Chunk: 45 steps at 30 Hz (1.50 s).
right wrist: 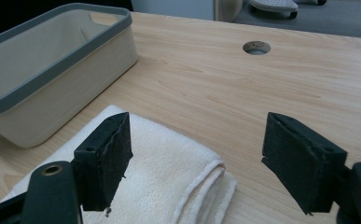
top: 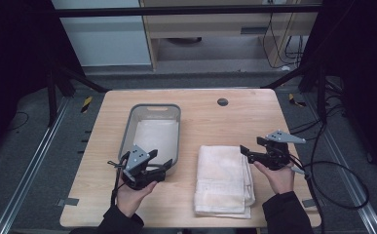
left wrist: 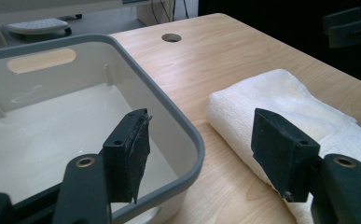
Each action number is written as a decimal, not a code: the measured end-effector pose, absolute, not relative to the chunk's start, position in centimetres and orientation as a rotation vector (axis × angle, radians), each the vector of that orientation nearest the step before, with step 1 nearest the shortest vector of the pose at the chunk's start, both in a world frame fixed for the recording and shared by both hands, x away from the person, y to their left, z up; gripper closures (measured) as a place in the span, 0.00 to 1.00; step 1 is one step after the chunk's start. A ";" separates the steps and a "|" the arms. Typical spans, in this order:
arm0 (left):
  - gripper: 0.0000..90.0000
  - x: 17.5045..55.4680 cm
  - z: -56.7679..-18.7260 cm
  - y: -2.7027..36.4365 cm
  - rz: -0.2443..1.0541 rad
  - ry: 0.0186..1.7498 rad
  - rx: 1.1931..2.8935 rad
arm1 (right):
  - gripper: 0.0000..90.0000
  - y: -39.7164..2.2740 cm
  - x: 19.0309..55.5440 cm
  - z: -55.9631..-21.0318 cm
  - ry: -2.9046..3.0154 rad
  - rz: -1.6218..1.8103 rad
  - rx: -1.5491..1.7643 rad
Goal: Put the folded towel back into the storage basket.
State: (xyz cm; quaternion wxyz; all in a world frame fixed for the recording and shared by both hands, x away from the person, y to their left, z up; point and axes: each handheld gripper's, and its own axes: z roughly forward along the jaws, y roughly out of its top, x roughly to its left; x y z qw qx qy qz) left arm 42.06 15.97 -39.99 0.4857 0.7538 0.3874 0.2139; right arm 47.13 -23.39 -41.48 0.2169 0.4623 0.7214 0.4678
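Left tool (top: 164, 163) is standing wide open with nothing between its jaws, hovering by the near right corner of the bin (top: 127, 131); right tool (top: 244, 151) is also gaping open and holding nothing, poised at the far right corner of the folded towel (top: 222, 180). The towel is lying flat on the bench (top: 210, 117), just right of the bin and apart from it. Likely risk: if the right tool is pinching only the top layer at that corner, the fold is going to fall open on lifting; the left tool, sitting so near the rim, could knock the bin. The left gripper view is showing the bin's bare white floor (left wrist: 52, 135); the right gripper view is showing its outer wall and the towel's layered edge (right wrist: 206, 186).
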 end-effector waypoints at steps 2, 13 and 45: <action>0.40 41.9 -40.1 15.6 0.513 0.935 1.845 | 0.26 -23.3 47.1 -41.6 2.005 1.288 1.274; 0.41 41.2 -40.9 13.6 0.488 0.901 1.884 | 0.24 -23.8 47.0 -42.5 2.013 1.287 1.284; 0.41 40.2 -44.3 9.7 0.410 0.850 2.019 | 0.25 -22.8 47.4 -44.7 2.070 1.235 1.328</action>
